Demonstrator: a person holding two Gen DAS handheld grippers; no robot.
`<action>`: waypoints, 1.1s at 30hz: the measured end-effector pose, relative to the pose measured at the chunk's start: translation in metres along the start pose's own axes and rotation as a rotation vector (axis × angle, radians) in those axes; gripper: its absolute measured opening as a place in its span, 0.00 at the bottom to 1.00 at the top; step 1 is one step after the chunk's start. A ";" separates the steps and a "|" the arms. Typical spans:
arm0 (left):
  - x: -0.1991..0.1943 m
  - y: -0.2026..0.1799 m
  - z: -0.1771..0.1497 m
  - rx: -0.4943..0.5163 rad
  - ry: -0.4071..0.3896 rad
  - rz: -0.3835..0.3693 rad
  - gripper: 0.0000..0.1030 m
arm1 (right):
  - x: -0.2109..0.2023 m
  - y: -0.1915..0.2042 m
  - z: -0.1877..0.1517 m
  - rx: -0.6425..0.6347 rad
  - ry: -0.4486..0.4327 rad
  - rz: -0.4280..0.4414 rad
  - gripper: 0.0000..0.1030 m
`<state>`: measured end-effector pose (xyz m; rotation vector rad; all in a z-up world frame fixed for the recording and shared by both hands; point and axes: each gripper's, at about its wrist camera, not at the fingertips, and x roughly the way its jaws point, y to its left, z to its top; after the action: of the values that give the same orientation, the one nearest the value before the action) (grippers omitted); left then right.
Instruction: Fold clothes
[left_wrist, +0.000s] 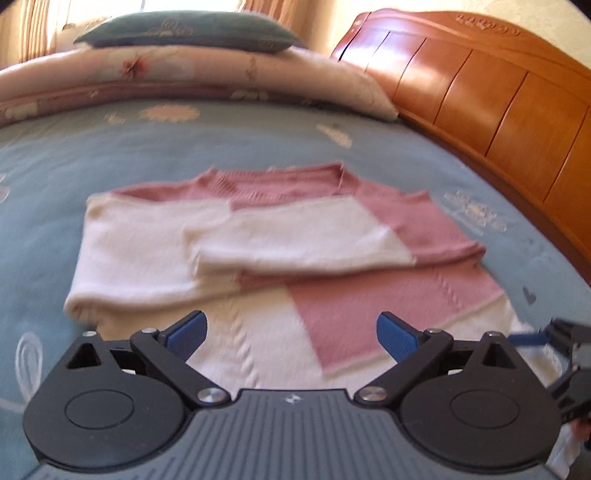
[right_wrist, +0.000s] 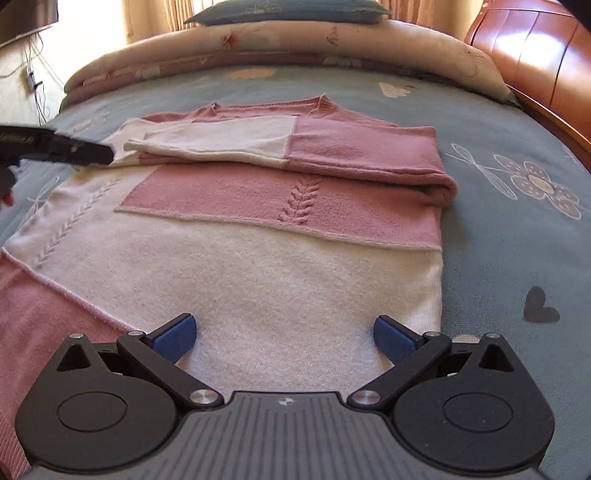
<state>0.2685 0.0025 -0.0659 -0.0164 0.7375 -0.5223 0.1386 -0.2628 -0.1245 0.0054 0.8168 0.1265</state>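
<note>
Currently both grippers have their blue pads spread wide with nothing pinched. The left gripper (left_wrist: 290, 334) hangs over the near hem of the sweater (left_wrist: 258, 240); the right gripper (right_wrist: 284, 338) hangs over the hem's cream panel near its right corner.

Hidden or unclear: the left wrist view is motion-blurred, so knit detail is lost there. The hem's lowest edge is covered by each gripper body. In the right wrist view the left gripper appears only as a dark blurred bar at the left edge; whether it touches the cloth cannot be told. The sweater's left side is cut off by that frame.

Sweater: pink and cream blocks with cable ribs, lying flat on the blue bedspread (right_wrist: 498, 240), collar away from the grippers. Both sleeves are folded across the chest, cream over pink.

Beyond it lie a rolled quilt (right_wrist: 295, 40), a pillow (right_wrist: 291, 9) and the wooden headboard (left_wrist: 480, 85).
</note>
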 end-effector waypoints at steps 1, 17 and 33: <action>0.005 -0.002 0.007 0.008 -0.017 -0.009 0.95 | -0.001 0.001 -0.002 -0.002 -0.012 -0.003 1.00; 0.022 0.023 0.006 -0.051 0.063 0.029 0.95 | -0.009 0.000 -0.003 -0.003 -0.026 -0.010 1.00; -0.028 -0.036 -0.079 0.035 0.187 0.037 0.96 | -0.009 0.016 0.000 0.001 0.067 -0.037 1.00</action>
<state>0.1841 -0.0030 -0.0998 0.0790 0.9096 -0.5058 0.1305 -0.2477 -0.1174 -0.0136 0.8831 0.0917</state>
